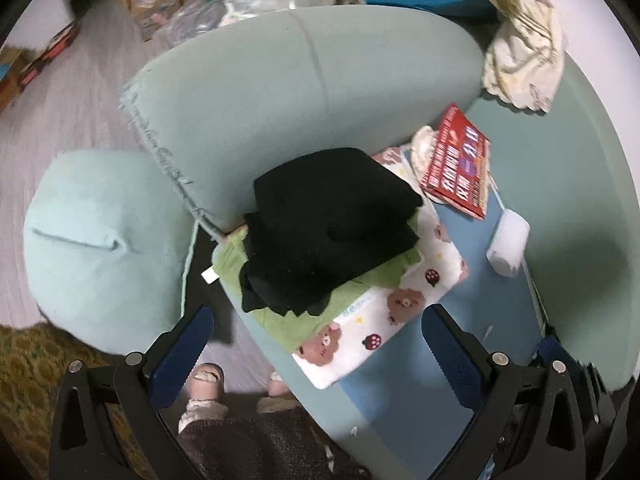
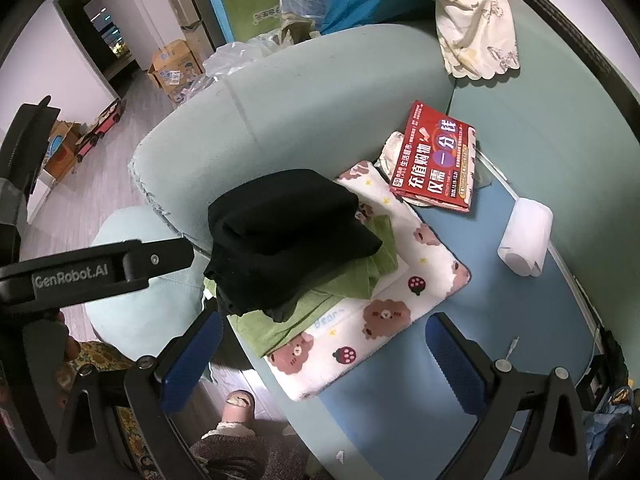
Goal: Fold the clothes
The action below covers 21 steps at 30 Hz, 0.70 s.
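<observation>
Stack of clothes on the sofa seat, hard against the sofa arm. All positions below are taken from the bear-print cloth, the lowest layer of the stack.

- Black garment: folded, on top of the pile, over the end of the bear-print cloth nearer the sofa arm. Its lower edge hangs loose and uneven past the layer beneath.
- Green garment: between the black garment and the bear-print cloth, edges showing on two sides.
- Red leaflet: just beyond the far corner of the bear-print cloth, apparently touching it.
- White roll: apart from the cloth, on the blue seat cover.
- Cream cloth: well away, draped over the sofa back, unfolded.

Left gripper: fingers spread wide, holding nothing, above the near corner of the bear-print cloth.
Right gripper: fingers spread wide, empty, above the same corner.

Handling assessment: all pieces look light, limp and non-fragile; none will hold shape when lifted. The black garment appears thicker and bulkier, possibly knit; a single pinch would likely let it sag and unfold. Recommended hold is two corners along one folded edge, one gripper each. The pile is soft and may shift sideways if the top layer is dragged rather than lifted.
</observation>
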### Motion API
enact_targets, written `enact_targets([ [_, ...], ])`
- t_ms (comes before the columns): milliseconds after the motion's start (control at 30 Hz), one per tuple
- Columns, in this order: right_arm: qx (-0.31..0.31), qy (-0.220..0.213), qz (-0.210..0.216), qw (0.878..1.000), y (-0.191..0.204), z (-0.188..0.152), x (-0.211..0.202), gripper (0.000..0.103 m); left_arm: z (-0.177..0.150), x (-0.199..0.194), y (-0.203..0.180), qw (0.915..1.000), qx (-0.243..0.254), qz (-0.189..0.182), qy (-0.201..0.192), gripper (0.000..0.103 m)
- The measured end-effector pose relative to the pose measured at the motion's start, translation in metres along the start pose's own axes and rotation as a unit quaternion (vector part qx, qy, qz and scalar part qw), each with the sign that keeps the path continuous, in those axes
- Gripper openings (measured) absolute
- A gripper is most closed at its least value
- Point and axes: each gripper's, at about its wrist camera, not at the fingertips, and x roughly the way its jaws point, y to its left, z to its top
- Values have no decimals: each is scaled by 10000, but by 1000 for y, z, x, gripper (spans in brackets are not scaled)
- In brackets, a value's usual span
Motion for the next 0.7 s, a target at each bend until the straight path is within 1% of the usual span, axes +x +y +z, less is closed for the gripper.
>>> enact_targets([
  [67,24,10,6,10000,0,0,1,103,2,0,0,10000,22,-29,-10,103],
  [100,36,15,9,10000,-1,0,1,103,2,-1,1,10000,-3,32,-45,103],
  [167,32,11,2,10000,0,0,1,103,2,-6,-1,9978,43,597,-302,103],
  [200,34,12,2,10000,0,0,1,103,1,-8,-2,9963,100,739,-434,103],
  [333,47,29,-8,10000,-1,-1,2,103,3,-10,-5,9984,239,324,-395,103],
  [433,86,78,-5,9999,-2,-2,3,103,5,-13,-12,9970,477,343,-506,103],
  [500,101,79,-5,9999,-3,-2,3,103,8,-13,-15,9964,569,361,-507,103],
  [567,108,79,-11,9999,-3,-2,3,103,10,-13,-18,9963,577,372,-522,103],
  [700,103,49,-9,9999,-3,-1,1,103,12,-12,-20,9970,589,320,-384,103],
])
